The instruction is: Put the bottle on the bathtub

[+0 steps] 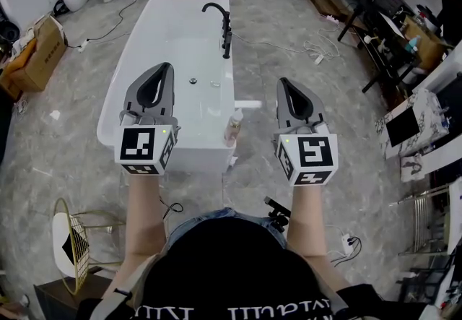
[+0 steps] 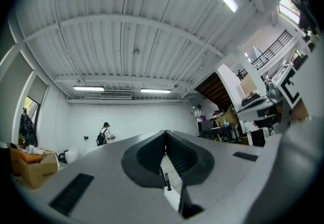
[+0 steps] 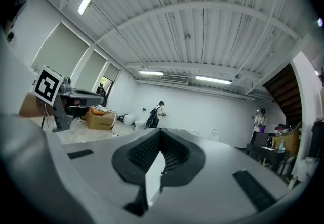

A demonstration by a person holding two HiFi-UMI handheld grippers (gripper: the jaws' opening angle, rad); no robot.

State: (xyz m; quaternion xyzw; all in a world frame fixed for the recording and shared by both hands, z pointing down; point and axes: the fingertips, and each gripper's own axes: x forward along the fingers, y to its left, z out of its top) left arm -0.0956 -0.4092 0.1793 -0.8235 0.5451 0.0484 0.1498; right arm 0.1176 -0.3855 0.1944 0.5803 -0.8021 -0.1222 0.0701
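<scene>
White bathtub rim carries the bottle, which stands upright on the near right edge, between our two tools in the head view. We judge the main risk to be a knock: the rim looks narrow there, so a careless sweep of the right hand-held gripper could tip the bottle into the tub or out onto the floor. The left hand-held gripper hovers above the tub's left side, apart from the bottle. In each gripper view the jaws meet at their tips with nothing between them, so both hold nothing and point out into the room, touching neither the tub nor the bottle.
</scene>
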